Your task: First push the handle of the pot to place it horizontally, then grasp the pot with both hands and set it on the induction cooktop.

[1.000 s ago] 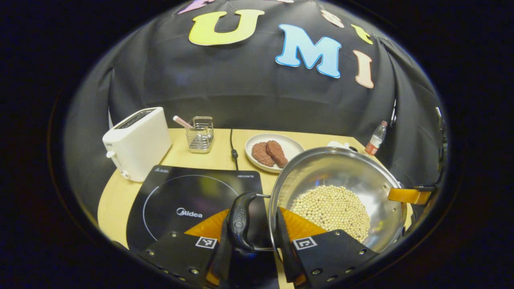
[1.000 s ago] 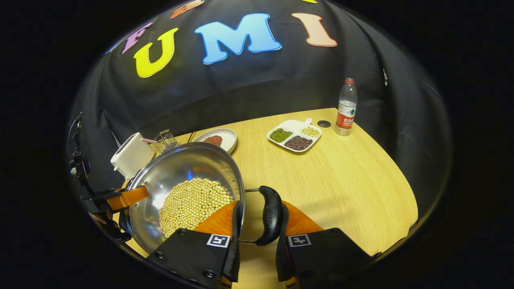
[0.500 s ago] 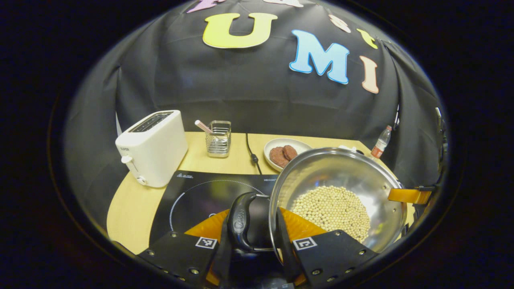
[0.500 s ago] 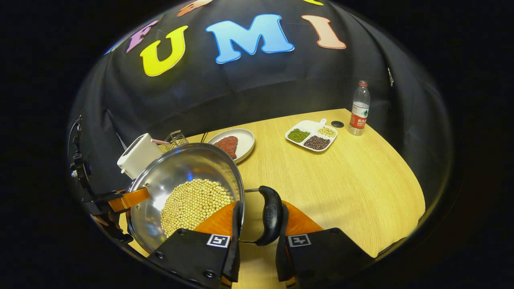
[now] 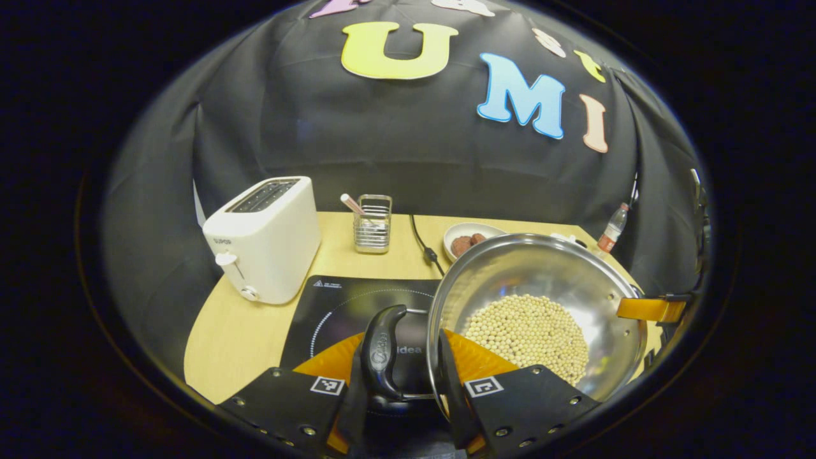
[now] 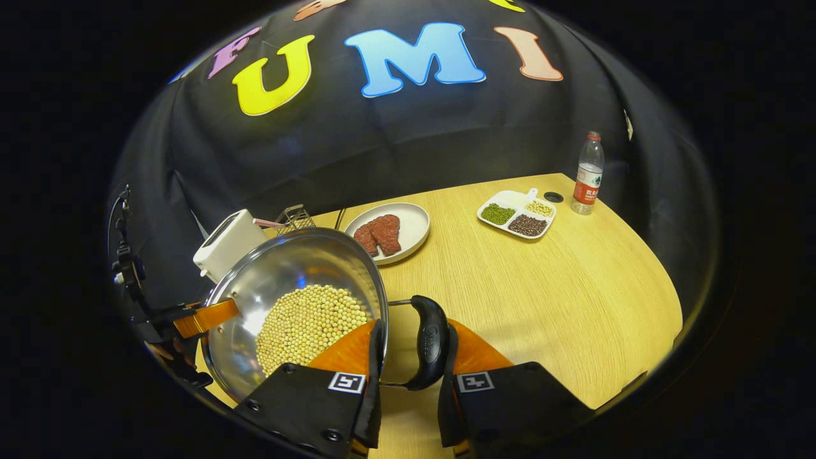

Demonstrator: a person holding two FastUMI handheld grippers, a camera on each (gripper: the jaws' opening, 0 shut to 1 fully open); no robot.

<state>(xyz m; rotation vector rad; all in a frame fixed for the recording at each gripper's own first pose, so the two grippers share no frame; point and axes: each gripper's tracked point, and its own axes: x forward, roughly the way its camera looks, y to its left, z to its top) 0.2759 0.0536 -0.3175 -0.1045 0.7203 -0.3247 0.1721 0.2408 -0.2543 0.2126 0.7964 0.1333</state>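
A steel pot (image 5: pixel 510 268) with pale beans (image 5: pixel 526 331) inside hangs above the table, held at both sides. In the left gripper view my left gripper (image 5: pixel 398 366) is shut on the pot's black side handle (image 5: pixel 381 350), one finger outside it and one inside the rim. The black induction cooktop (image 5: pixel 338 303) lies under and just left of that handle. In the right gripper view my right gripper (image 6: pixel 411 357) is shut the same way on the opposite black handle (image 6: pixel 430 341) of the pot (image 6: pixel 280 274). The far gripper (image 6: pixel 197 317) shows at the pot's other side.
A white toaster (image 5: pixel 264 239) stands left of the cooktop, a wire holder (image 5: pixel 373 223) and a power cord (image 5: pixel 424 245) behind it. On the wooden table (image 6: pixel 542 287) are a plate of meat (image 6: pixel 389 233), a divided bean tray (image 6: pixel 517 213) and a water bottle (image 6: pixel 588 172).
Both grippers have carried the pot leftward across the table. The cooktop and toaster have slid closer under the left handle, and the tray and bottle have drifted away to the right.
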